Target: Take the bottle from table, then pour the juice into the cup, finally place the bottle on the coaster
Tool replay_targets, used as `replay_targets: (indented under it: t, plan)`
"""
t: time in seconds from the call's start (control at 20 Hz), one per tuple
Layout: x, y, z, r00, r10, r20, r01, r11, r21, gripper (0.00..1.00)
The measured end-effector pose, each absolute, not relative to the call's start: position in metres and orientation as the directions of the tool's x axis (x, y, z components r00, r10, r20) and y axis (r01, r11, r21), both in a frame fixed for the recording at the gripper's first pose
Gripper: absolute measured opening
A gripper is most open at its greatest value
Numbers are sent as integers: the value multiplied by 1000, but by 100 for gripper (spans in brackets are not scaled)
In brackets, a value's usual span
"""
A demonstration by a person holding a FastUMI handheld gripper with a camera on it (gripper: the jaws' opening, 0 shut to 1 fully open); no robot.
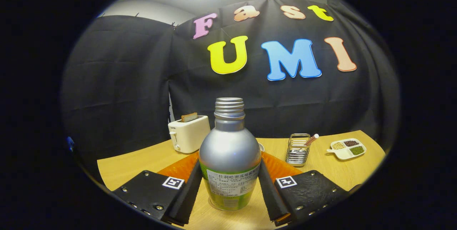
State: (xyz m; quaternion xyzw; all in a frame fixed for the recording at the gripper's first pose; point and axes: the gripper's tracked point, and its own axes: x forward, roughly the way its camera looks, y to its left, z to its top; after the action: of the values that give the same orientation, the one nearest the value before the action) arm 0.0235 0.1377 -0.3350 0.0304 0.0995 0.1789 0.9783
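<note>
At lower centre the gripper (229, 187) is clamped on the uncapped aluminium bottle (229, 158); next, I judge, lifting it off the wooden table (135, 164).

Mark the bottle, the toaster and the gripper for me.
bottle (229, 151): gripper view, silver shoulder, standing between the fingers.
toaster (189, 134): gripper view, front face, beyond the fingers.
gripper (230, 187): gripper view, midway between fingertips, both fingers against the bottle's sides.

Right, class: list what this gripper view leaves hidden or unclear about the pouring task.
- Cup: just a rim sliver; the bottle hides the rest.
- Coaster: unidentifiable; orange surface lies mostly behind bottle and fingers.
- Juice level: bottle is opaque.
- Grip: gripper flanks the bottle; contact unclear.
</note>
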Motion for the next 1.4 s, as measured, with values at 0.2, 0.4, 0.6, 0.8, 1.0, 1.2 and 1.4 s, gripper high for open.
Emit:
replay_targets:
  t: [0.2, 0.4, 0.6, 0.8, 1.0, 1.2, 1.4]
  plan:
    - [31, 148, -345, 918, 357, -174, -353, 934, 55, 79]
    - [42, 154, -367, 911, 355, -209, -349, 935, 64, 79]
    - [47, 165, -383, 907, 357, -224, -355, 934, 51, 79]
    - [51, 167, -400, 906, 341, -250, -346, 938, 23, 79]
    - [54, 170, -407, 907, 338, -250, -343, 939, 27, 79]
    - [53, 174, -414, 907, 342, -247, -354, 935, -2, 79]
    - [51, 177, -413, 905, 355, -233, -371, 928, -24, 80]
